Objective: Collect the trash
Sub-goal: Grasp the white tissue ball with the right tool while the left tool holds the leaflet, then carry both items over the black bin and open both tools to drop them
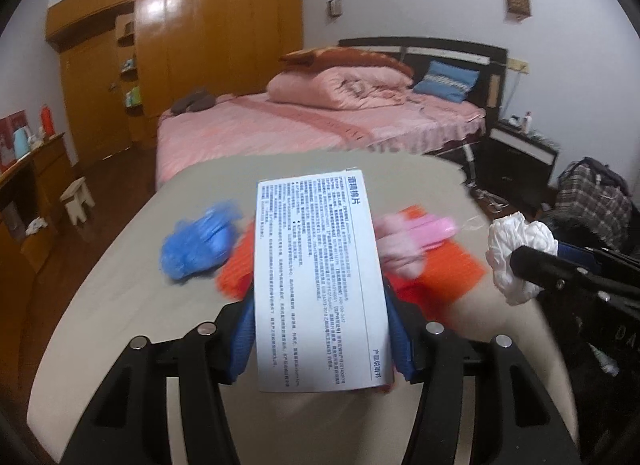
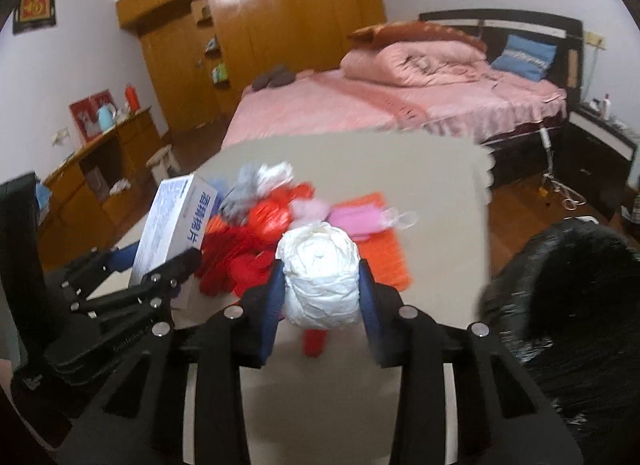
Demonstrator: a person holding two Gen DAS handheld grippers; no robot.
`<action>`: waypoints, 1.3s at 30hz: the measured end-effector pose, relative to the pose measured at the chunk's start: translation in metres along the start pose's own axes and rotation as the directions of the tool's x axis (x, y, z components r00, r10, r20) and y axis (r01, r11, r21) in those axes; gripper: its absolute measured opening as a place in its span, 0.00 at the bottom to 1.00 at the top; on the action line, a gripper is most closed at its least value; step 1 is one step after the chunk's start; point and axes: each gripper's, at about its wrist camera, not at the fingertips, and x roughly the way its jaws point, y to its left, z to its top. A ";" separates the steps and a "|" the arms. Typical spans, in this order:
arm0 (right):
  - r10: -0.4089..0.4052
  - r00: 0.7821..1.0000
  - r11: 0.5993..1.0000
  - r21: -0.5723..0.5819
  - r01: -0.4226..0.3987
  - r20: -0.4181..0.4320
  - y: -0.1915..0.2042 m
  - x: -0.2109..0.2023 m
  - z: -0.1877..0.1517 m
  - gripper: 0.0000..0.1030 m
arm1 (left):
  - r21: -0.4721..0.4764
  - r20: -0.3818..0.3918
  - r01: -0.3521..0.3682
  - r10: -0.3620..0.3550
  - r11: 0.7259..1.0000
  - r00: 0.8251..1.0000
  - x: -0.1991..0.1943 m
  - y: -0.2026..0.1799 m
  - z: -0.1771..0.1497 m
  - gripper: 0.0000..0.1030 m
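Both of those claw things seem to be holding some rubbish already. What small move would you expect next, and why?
Probably a swing of the right gripper toward the black bag at its right, to drop the white crumpled wad in. Its pads press on the wad, lifted off the table, and the bag lies close. The left gripper holds a white printed box and could follow.

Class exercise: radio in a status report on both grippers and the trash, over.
Left gripper clamped on white box. Right gripper clamped on white paper wad. More trash on table; black bag at right.
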 end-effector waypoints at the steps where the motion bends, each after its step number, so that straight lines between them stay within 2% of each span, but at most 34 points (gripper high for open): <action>1: -0.013 1.000 1.000 0.008 0.013 0.010 -0.005 -0.005 0.001 0.34 | 0.006 0.006 0.017 -0.017 1.000 1.000 -0.001 -0.007 0.003 0.54; 5: -0.112 0.992 0.992 0.057 0.109 0.052 -0.041 -0.034 0.001 0.34 | 0.044 0.028 0.087 -0.089 0.995 0.996 -0.005 -0.041 0.014 0.54; 10: -0.235 0.971 0.964 0.142 0.227 0.046 -0.094 -0.057 -0.009 0.35 | 0.084 0.018 0.199 -0.201 0.976 0.979 -0.002 -0.092 0.023 0.54; 16: -0.368 0.929 0.908 0.226 0.352 0.032 -0.153 -0.088 -0.026 0.35 | 0.146 -0.015 0.341 -0.343 0.929 0.939 0.001 -0.161 0.029 0.54; 23: -0.467 0.884 0.852 0.276 0.445 0.017 -0.191 -0.111 -0.043 0.38 | 0.196 -0.058 0.448 -0.445 0.872 0.893 0.005 -0.224 0.030 0.54; 24: -0.479 0.877 0.844 0.283 0.456 0.015 -0.195 -0.114 -0.046 0.39 | 0.200 -0.062 0.457 -0.454 0.867 0.889 0.005 -0.230 0.029 0.54; 26: -0.497 0.868 0.832 0.292 0.472 0.013 -0.199 -0.119 -0.049 0.50 | 0.215 -0.070 0.468 -0.464 0.857 0.883 0.008 -0.240 0.030 0.56; 27: -0.507 0.862 0.826 0.294 0.481 0.013 -0.200 -0.120 -0.049 0.54 | 0.221 -0.071 0.472 -0.469 0.853 0.881 0.008 -0.242 0.031 0.62; 28: -0.520 0.854 0.818 0.297 0.493 0.016 -0.201 -0.122 -0.051 0.63 | 0.223 -0.068 0.469 -0.466 0.855 0.882 0.008 -0.243 0.030 0.68; 29: -0.527 0.850 0.814 0.298 0.499 0.018 -0.201 -0.123 -0.050 0.74 | 0.223 -0.060 0.462 -0.461 0.858 0.886 0.009 -0.241 0.030 0.70; 32: -0.539 0.842 0.809 0.302 0.505 0.036 -0.198 -0.122 -0.048 0.86 | 0.210 -0.043 0.430 -0.431 0.878 0.902 0.011 -0.225 0.032 0.73; 37: -0.482 0.875 0.848 0.278 0.451 0.050 -0.174 -0.102 -0.039 0.90 | 0.181 0.010 0.311 -0.318 0.933 0.948 0.013 -0.172 0.037 0.77; 39: -0.439 0.896 0.875 0.256 0.411 0.060 -0.150 -0.086 -0.030 0.90 | 0.166 0.023 0.266 -0.274 0.950 0.962 0.015 -0.149 0.038 0.77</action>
